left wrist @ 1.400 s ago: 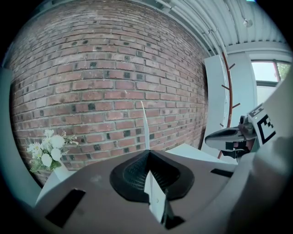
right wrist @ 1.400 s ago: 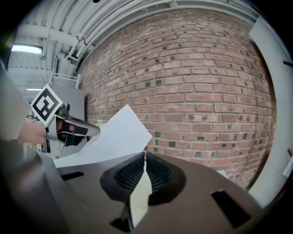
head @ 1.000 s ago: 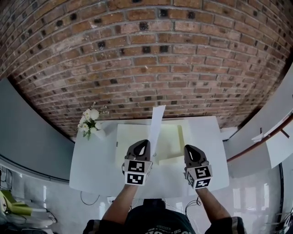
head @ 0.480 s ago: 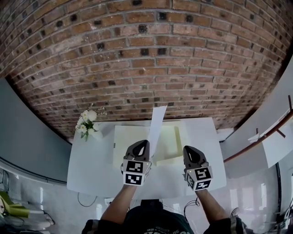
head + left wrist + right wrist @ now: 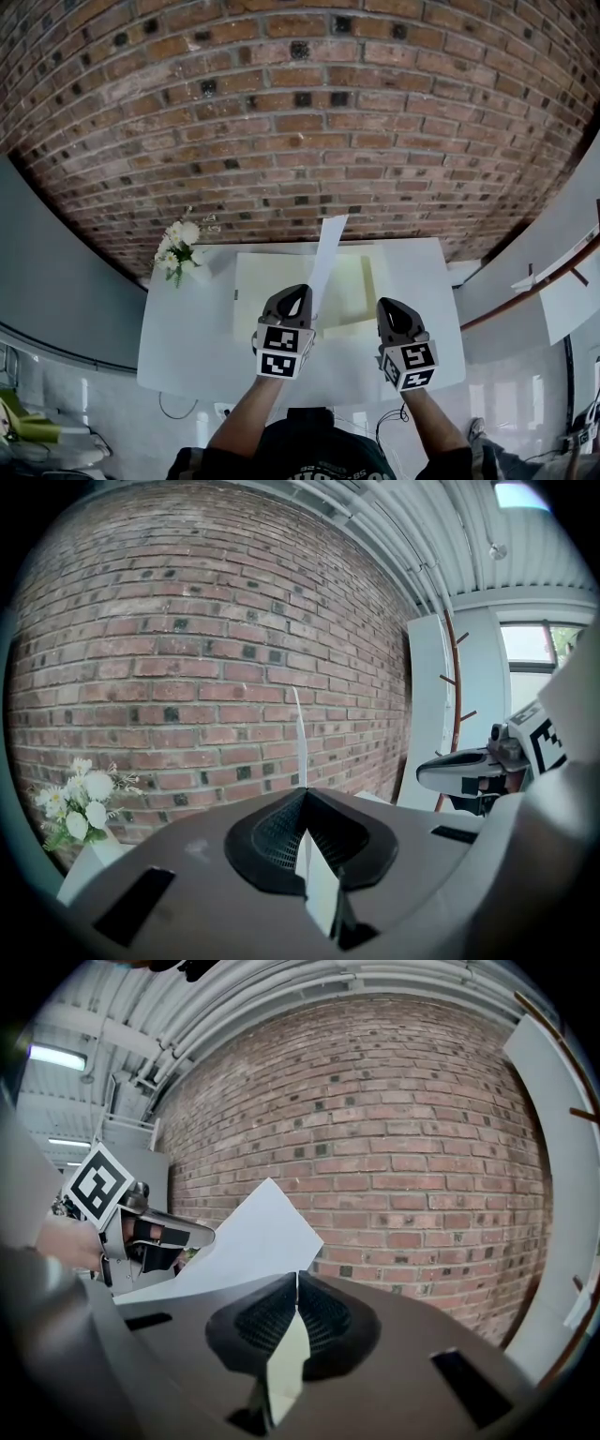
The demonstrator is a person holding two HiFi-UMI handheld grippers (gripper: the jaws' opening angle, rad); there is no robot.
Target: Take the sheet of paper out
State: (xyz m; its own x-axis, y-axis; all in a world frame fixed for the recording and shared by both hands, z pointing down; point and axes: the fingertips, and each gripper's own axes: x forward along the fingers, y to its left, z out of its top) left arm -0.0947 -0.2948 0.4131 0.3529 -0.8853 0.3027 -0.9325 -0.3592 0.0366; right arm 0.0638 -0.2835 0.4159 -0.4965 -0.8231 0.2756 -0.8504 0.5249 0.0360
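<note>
A white sheet of paper (image 5: 323, 258) stands upright over an open pale yellow folder (image 5: 272, 291) that lies on the white table (image 5: 187, 347). My left gripper (image 5: 292, 300) is shut on the sheet's lower edge. In the left gripper view the sheet (image 5: 298, 733) rises edge-on from between the closed jaws of that gripper (image 5: 302, 794). My right gripper (image 5: 392, 309) is shut on a pale yellow flap of the folder (image 5: 352, 328). In the right gripper view the flap (image 5: 286, 1368) lies between the jaws of that gripper (image 5: 297, 1279), with the white sheet (image 5: 253, 1237) at the left.
A small vase of white flowers (image 5: 178, 248) stands at the table's far left corner. A brick wall (image 5: 300, 141) runs behind the table. White panels and a wooden rail (image 5: 553, 272) stand to the right.
The upright sheet's top has shifted slightly to the right. Both grippers keep their hold and stay almost where they were.
</note>
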